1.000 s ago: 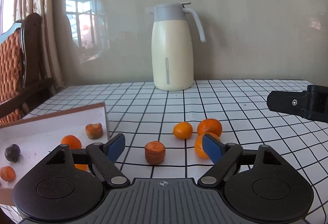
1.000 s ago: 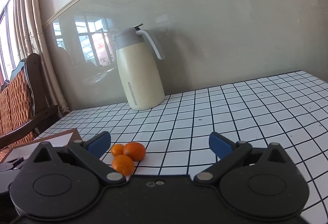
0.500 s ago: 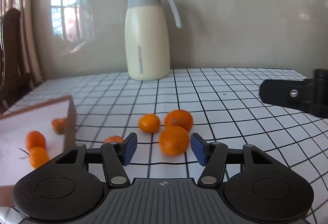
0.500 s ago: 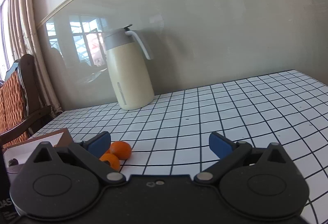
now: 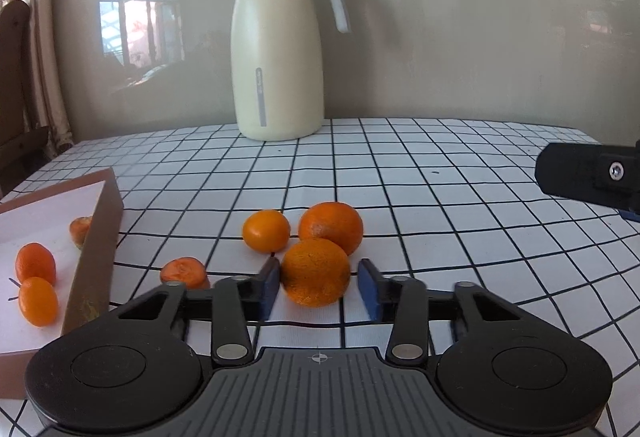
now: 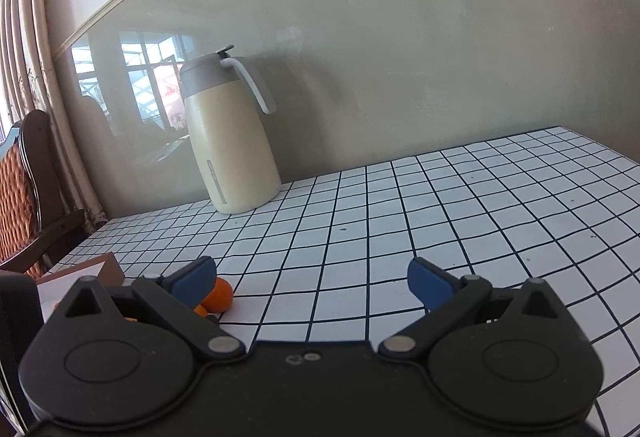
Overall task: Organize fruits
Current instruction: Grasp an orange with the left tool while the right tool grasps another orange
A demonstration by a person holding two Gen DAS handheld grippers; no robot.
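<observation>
Closing now from wide on the nearest orange (image 5: 315,272), lower centre — left gripper (image 5: 318,287) jaws narrow, not yet pressing; right gripper (image 6: 312,277) jaws wide, empty — tray (image 5: 94,261) next, likely.

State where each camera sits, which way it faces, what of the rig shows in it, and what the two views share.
Left wrist: sits on the left gripper, low over the checked tablecloth, facing the wall; its jaws are closing around the nearest orange, with the box at left and part of the right gripper at right.
Right wrist: sits on the right gripper, jaws wide with nothing between, facing the same wall.
Shared: the cream thermos jug, the tablecloth, oranges, the box corner.
</observation>
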